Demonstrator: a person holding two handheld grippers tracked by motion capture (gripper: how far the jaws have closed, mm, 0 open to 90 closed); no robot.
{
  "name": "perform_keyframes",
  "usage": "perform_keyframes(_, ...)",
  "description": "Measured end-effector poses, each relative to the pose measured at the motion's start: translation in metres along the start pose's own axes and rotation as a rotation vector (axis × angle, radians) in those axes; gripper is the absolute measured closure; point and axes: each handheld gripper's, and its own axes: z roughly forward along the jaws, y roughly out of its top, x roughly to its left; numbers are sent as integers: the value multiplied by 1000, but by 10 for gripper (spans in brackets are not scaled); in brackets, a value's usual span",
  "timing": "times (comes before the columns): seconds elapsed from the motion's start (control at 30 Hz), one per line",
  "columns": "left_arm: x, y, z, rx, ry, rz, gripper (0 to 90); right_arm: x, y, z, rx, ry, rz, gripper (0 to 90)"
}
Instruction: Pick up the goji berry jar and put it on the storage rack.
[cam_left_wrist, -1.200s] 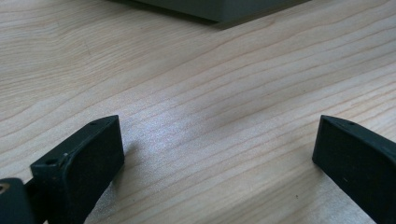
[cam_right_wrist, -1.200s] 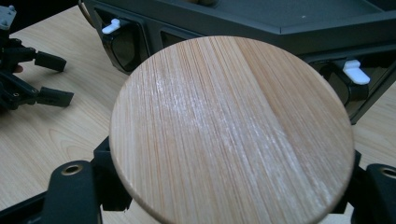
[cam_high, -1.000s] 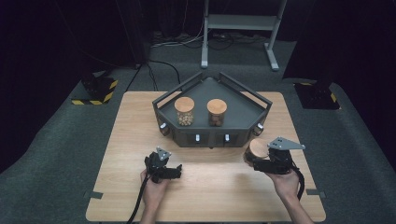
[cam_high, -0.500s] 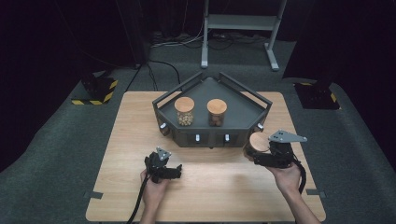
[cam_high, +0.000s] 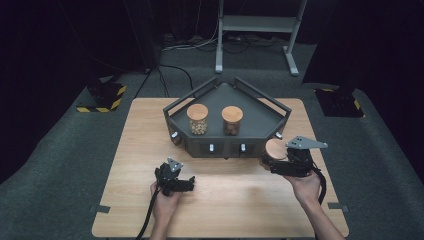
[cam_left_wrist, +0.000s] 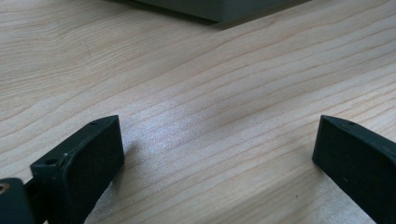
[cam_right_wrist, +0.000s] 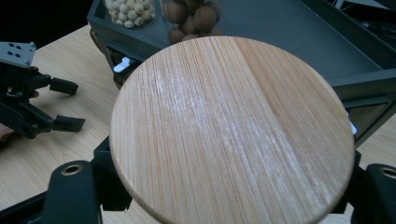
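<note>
Both fingers (cam_right_wrist: 70, 186) clamp the wooden-lidded jar (cam_right_wrist: 233, 126) between them.

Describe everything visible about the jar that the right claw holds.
The jar shows mostly its lid, a round, flat disc of pale wood with straight grain. The right claw is shut on the jar below the lid, holding it upright by the tray's front right corner. Its body and contents are hidden.

A dark lab: hazard-taped floor stands (cam_high: 102, 96), cables (cam_high: 172, 75), carpet (cam_high: 60, 150).
</note>
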Motion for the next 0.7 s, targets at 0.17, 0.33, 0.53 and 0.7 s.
perform_keyframes(0.17, 0, 0, 0, 0, 0, 0, 21, 1, 8, -1, -3, 1, -11, 254)
perform_keyframes(0.33, 0, 0, 0, 0, 0, 0, 20, 0, 16, -3, -11, 6, -13, 254)
perform_keyframes(0.53, 0, 0, 0, 0, 0, 0, 20, -2, 26, -4, -14, 9, -15, 254)
perform_keyframes(0.7, 0, 0, 0, 0, 0, 0, 20, -3, 34, -5, -17, 11, -11, 254)
